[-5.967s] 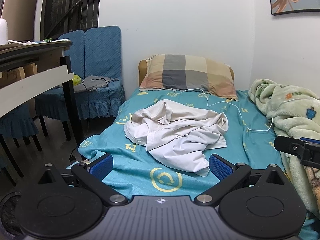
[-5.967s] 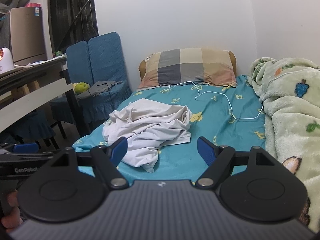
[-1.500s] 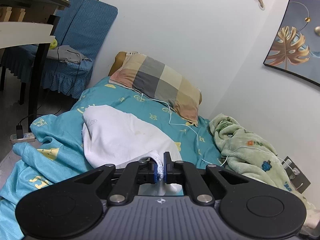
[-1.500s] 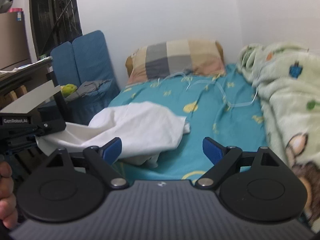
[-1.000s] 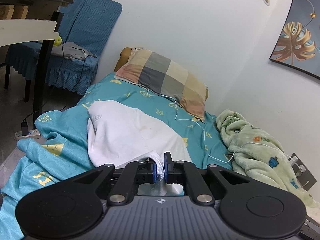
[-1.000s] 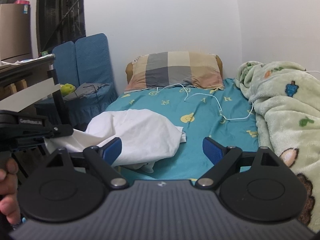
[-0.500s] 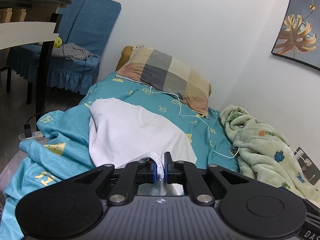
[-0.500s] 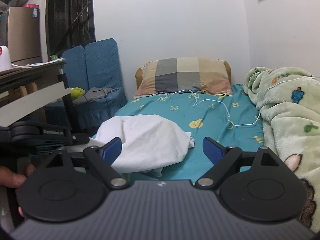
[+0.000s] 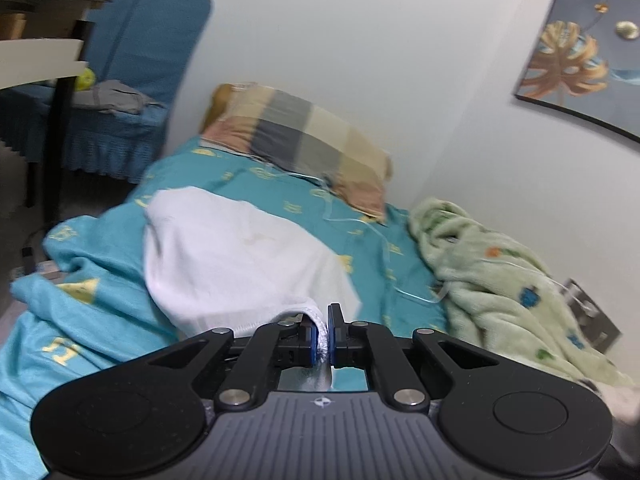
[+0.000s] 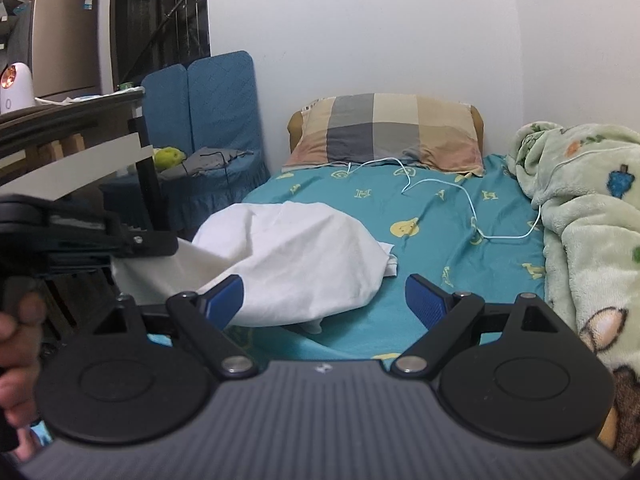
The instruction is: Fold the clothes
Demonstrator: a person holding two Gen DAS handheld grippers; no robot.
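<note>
A white garment (image 9: 240, 264) lies spread over the teal bed sheet (image 9: 100, 320), one corner stretched toward me. My left gripper (image 9: 323, 334) is shut on that corner's hem, with cloth pinched between the blue pads. In the right wrist view the same white garment (image 10: 296, 260) runs from mid-bed to the left gripper (image 10: 80, 240) at the left edge, held by a hand (image 10: 16, 344). My right gripper (image 10: 324, 296) stands open above the bed's near end, nothing between its fingers; the garment's near edge lies just beyond the left fingertip (image 10: 224, 296).
A checked pillow (image 10: 392, 132) lies at the bed's head with a white cable (image 10: 460, 200) trailing over the sheet. A green fleece blanket (image 10: 588, 220) fills the right side. Blue covered chairs (image 10: 208, 120) and a table (image 10: 64, 132) stand at the left.
The left gripper has kept its hold on the hem while its view turned slightly. The right gripper's view has dropped a little toward the bed, and the garment now lies closer to its fingers.
</note>
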